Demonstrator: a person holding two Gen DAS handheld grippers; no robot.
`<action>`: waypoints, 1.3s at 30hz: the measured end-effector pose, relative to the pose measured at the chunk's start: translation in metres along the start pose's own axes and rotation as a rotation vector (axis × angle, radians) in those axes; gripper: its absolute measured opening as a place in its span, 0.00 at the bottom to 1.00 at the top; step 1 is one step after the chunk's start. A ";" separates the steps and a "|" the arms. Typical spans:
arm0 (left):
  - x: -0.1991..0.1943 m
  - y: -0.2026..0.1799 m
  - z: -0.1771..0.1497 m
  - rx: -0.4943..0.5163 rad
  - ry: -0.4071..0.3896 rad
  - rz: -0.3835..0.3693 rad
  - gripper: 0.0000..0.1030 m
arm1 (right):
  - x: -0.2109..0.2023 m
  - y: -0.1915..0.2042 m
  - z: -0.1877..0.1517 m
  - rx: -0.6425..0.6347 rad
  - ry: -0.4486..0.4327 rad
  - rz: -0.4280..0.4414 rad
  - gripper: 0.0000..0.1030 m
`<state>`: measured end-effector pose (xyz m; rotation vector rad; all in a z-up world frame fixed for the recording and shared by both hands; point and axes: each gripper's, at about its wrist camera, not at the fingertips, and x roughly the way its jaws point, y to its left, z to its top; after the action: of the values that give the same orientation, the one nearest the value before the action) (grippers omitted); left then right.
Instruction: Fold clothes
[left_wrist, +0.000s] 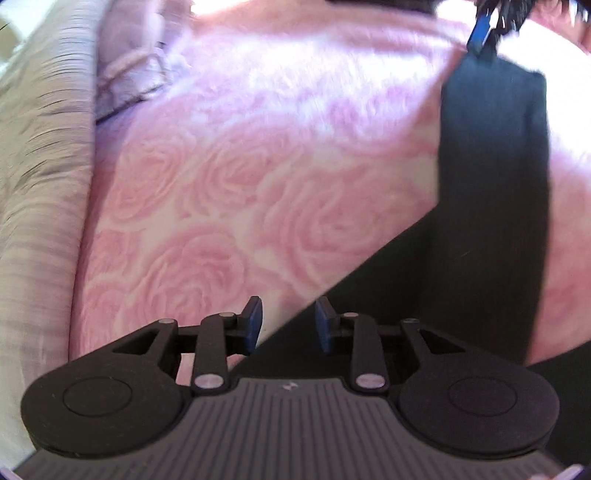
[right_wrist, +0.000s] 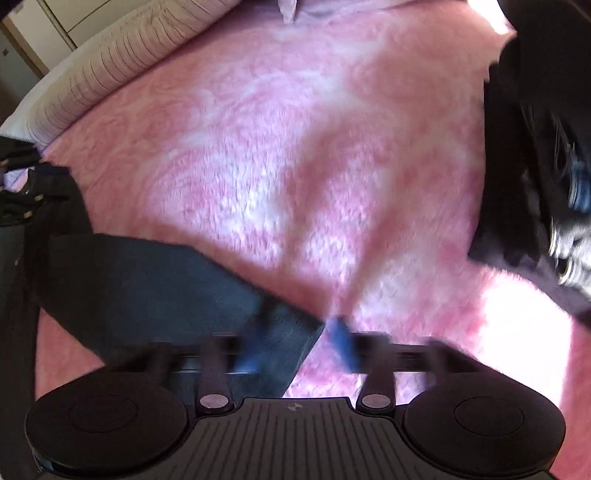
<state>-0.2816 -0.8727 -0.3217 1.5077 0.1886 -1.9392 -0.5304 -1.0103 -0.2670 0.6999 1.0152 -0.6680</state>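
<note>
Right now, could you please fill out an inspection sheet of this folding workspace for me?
Surface: pink plush rose-patterned blanket, partly sunlit.
Job's things: dark, navy-looking garment spread on the blanket, one corner by the right gripper; a long dark strip of it runs up to the other gripper.
Clutter: dark heap with a striped piece at the right edge, blurred.
Grippers: left gripper open, over the garment's edge; right gripper open, blurred by motion, the corner between its fingers.
Cables: nothing seen.
Surroundings: pale striped bedding roll; lilac fabric; cream cabinet panels.
</note>
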 end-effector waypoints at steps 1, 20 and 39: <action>0.005 0.002 0.001 0.033 0.013 -0.025 0.24 | -0.003 0.001 -0.003 -0.001 0.001 -0.002 0.11; 0.004 0.058 0.004 -0.217 -0.044 0.121 0.03 | -0.047 0.014 -0.011 -0.094 -0.141 -0.139 0.05; -0.113 -0.075 -0.174 -0.766 0.206 0.289 0.19 | -0.027 0.077 -0.019 -0.125 -0.082 -0.106 0.42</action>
<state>-0.1711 -0.6832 -0.2969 1.1228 0.6777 -1.2576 -0.4909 -0.9446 -0.2338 0.5079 1.0144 -0.7132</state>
